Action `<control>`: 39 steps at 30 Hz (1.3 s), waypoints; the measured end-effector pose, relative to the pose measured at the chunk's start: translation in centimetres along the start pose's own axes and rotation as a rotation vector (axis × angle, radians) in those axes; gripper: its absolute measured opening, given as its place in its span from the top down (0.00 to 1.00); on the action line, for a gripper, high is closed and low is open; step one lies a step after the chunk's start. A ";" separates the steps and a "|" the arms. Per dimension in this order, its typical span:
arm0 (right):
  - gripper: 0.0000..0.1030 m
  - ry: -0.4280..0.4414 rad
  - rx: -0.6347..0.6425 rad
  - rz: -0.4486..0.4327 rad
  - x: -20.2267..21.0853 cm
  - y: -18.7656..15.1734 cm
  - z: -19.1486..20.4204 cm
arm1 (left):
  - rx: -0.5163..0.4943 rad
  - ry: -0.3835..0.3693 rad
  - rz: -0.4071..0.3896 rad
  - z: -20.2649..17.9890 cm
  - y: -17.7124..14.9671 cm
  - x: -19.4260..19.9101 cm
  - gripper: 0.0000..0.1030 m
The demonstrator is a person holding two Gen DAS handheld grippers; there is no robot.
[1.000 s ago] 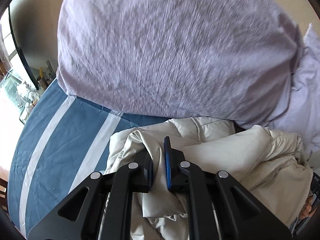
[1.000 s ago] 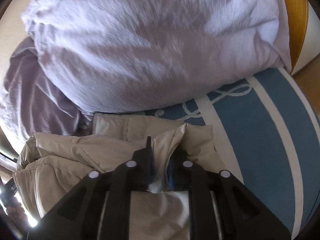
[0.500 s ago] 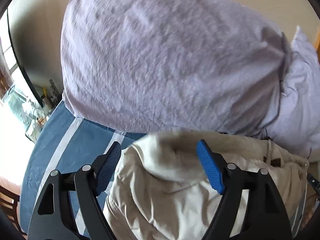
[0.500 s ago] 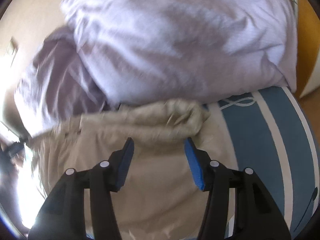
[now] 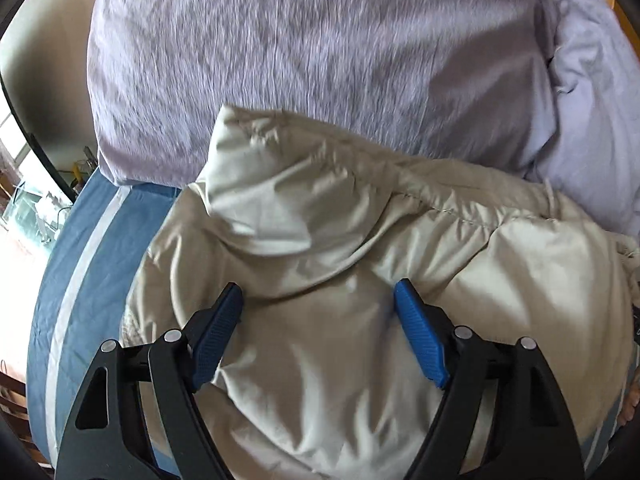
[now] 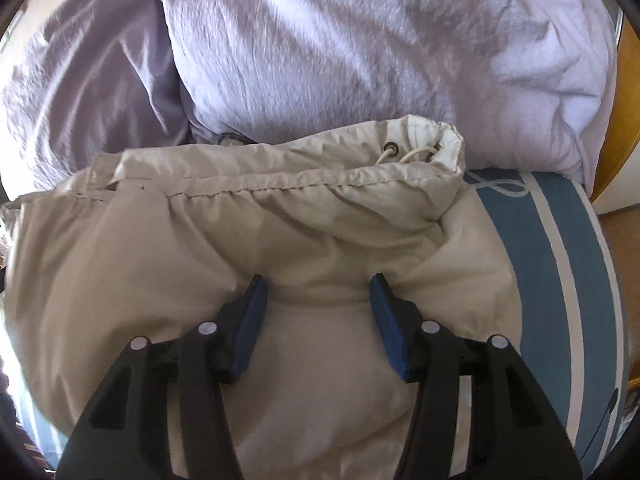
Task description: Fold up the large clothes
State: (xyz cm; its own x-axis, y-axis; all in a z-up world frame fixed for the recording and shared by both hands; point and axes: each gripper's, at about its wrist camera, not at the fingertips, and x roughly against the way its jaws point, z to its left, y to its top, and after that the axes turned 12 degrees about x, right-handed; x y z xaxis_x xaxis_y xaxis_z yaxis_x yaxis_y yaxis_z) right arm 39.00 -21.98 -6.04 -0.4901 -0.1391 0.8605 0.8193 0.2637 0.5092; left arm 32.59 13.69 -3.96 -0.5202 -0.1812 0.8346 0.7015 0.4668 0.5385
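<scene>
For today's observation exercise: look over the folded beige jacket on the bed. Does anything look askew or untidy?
Mostly tidy. One oddity: at the jacket's far right corner the drawstring hem is bunched and curled up, with its cord hanging loose from the eyelet, against the lilac pillow.

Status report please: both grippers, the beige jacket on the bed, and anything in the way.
Left hand-held gripper open, right hand-held gripper open, nothing pinched. Beige padded jacket lies bunched on the striped blue bedsheet. Lilac pillows crowd its far edge.
</scene>
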 end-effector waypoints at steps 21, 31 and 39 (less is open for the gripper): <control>0.44 -0.084 0.058 0.019 -7.9 4.7 0.2 | 0.052 0.123 -0.050 -1.8 2.4 -6.6 0.15; 0.45 0.079 0.040 -0.071 -2.1 5.7 1.3 | 0.042 0.097 -0.052 -1.4 2.8 -3.4 0.15; 0.45 0.184 0.117 -0.094 -1.0 6.4 6.5 | 0.006 0.095 -0.087 -2.2 3.6 -2.8 0.15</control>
State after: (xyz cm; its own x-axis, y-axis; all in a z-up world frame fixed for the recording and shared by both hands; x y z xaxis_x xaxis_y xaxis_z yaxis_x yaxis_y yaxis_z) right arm 42.83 -13.99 -3.74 -0.4913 -0.3373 0.8030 0.7271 0.3487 0.5914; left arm 37.65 13.95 -4.15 -0.5303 -0.3022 0.7921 0.6526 0.4509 0.6090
